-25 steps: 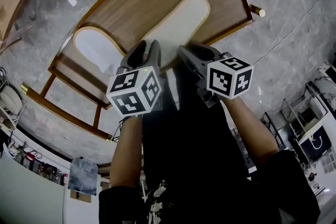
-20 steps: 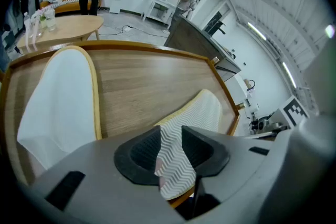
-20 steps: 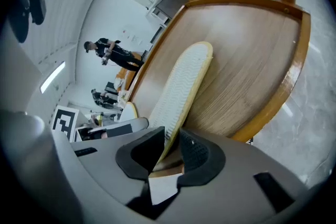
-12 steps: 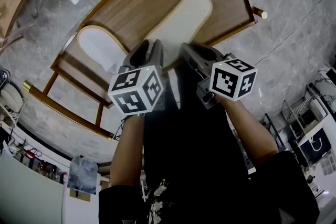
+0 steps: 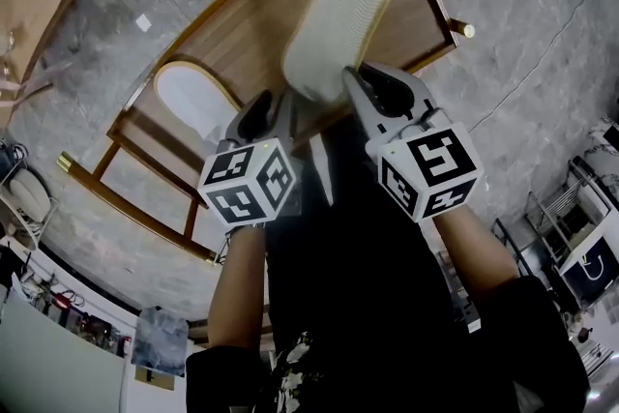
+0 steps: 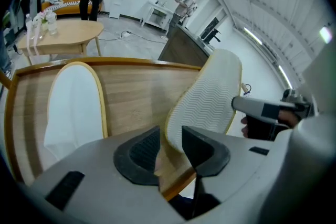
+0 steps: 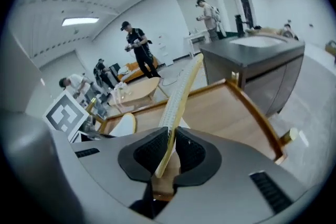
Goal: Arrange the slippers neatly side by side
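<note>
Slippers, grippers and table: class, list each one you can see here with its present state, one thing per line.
Held slipper: tipped up on its edge, ribbed sole showing, pinched at one end.
Other slipper: lying flat on the table, untouched.
Right gripper: jaws have just been closing and are clamped on the held slipper's edge.
Left gripper: jaws apart, gripping nothing.
Table: standing, with the other slipper on it.
</note>
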`<state>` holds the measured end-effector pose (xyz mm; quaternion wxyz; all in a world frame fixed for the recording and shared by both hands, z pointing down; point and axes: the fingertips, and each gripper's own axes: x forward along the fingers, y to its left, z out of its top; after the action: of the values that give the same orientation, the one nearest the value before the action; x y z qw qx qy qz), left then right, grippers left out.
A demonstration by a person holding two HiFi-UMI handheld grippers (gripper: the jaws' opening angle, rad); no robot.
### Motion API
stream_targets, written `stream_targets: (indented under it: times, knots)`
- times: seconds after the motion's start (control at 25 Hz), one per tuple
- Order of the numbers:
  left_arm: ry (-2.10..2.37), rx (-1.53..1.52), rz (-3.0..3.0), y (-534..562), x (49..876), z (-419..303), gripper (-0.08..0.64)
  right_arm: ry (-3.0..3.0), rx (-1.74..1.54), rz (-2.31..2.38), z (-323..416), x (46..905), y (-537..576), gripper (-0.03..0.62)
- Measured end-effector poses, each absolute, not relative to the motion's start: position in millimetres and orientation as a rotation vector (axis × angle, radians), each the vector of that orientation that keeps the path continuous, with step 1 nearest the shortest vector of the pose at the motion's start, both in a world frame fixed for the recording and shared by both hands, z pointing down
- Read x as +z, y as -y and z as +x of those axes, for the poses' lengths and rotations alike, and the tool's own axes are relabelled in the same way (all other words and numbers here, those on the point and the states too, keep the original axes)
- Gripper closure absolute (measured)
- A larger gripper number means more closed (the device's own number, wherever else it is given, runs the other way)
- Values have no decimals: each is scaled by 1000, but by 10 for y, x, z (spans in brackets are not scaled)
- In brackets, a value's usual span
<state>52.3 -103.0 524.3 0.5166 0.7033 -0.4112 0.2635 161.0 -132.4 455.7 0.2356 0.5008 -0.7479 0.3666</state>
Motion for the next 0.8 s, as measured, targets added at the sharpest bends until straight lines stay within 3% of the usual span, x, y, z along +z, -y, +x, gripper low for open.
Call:
stream_targets:
  times: [0.52,0.8]
  knots:
    - [1072,539,1694,1000,4985,324,445,1874,-62,1223,1496,4190,1717,565]
    - [1088,520,1670,932,5030,158,445,1871,-158,1093,1367,4467,1664,563]
